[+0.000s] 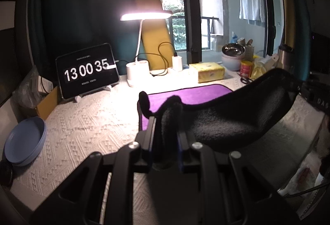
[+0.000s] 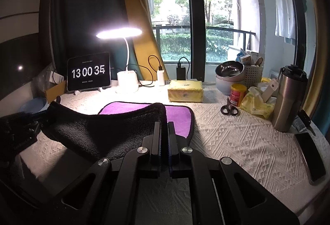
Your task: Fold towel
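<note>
Clamped tight on a near corner of the towel (image 1: 216, 121), left gripper (image 1: 165, 128), dark underside bunched between its jaws; same story for right gripper (image 2: 164, 134), pinched shut on the other near corner, cloth edge running up between the pads. Lifted near half sagging in a black saddle between the two, purple face (image 2: 177, 115) of the far half flat on the white textured table (image 2: 237, 138). Looks like mid-fold, near edge on its way to the far edge. Best to keep both corners level and evenly apart, enough tension to pull out that sag without dragging the far half along the table. Carry forward and over, then lower so the corners land square on the far corners near the yellow tissue pack (image 2: 185, 90). Worth watching the lamp base (image 2: 127, 84) and scissors (image 2: 229, 109) close by: no sweeping wide. Release only once the edges match, both together, then press the crease flat.
</note>
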